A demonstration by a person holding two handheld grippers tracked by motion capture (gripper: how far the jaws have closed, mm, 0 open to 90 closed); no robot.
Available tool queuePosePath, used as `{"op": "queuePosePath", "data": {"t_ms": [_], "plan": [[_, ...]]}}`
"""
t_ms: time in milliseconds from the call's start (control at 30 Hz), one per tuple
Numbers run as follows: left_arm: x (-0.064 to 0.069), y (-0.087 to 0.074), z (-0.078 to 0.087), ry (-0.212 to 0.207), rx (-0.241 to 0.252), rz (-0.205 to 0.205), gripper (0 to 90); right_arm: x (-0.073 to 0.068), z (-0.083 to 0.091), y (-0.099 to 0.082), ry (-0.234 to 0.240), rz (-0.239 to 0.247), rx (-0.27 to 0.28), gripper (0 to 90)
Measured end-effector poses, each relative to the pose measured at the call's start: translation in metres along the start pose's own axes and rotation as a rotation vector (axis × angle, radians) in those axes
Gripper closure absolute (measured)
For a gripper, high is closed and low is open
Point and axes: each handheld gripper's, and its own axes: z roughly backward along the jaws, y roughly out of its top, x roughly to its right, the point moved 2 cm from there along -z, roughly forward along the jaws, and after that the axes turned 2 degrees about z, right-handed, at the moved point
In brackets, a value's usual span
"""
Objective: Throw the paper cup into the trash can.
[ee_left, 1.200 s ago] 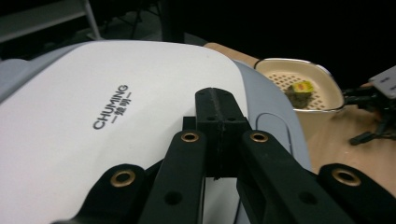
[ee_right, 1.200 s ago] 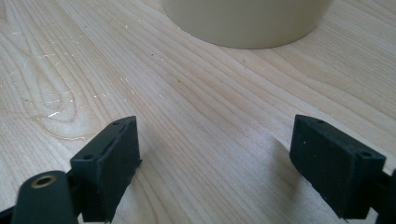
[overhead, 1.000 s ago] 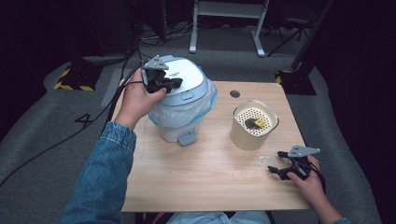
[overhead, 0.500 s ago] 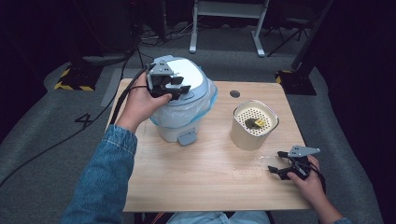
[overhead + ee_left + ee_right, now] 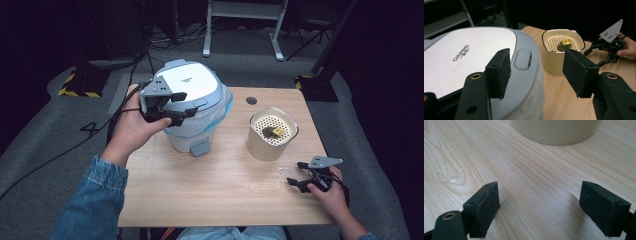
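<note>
Bin (image 5: 192,107) lid shut; beige container (image 5: 271,135) holds small yellow-labelled packet (image 5: 274,132).

High view: fixed above the person's side, looking forward and down over the whole pale wooden table (image 5: 200,195), dark floor beyond.

Left gripper view: rides low and close above the white and grey-blue lidded bin (image 5: 474,57), facing across the table toward the cream perforated-top canister (image 5: 560,53).

Right gripper view: sits almost at the tabletop (image 5: 529,182), looking along the wood grain; the canister's base (image 5: 554,131) is near, at the top edge.

Shared: all three views take in the canister (image 5: 271,134) and table; the high view and the left gripper view share the bin (image 5: 192,102).
</note>
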Motion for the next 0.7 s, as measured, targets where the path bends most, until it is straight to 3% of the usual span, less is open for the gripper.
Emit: {"op": "queuePosePath", "data": {"t_ms": [233, 433, 700], "plan": [[0.009, -0.023, 0.016, 0.019, -0.022, 0.019, 38.9, 0.0, 0.0, 0.0, 0.0, 0.0, 0.0, 16.4], [0.014, -0.046, 0.027, 0.023, -0.026, 0.009, 38.3, 0.0, 0.0, 0.0, 0.0, -0.001, 0.001, 16.3], [0.018, -0.082, 0.037, 0.064, -0.047, 0.009, 36.5, 0.0, 0.0, 0.0, 0.0, -0.001, 0.0, 16.3]]}}
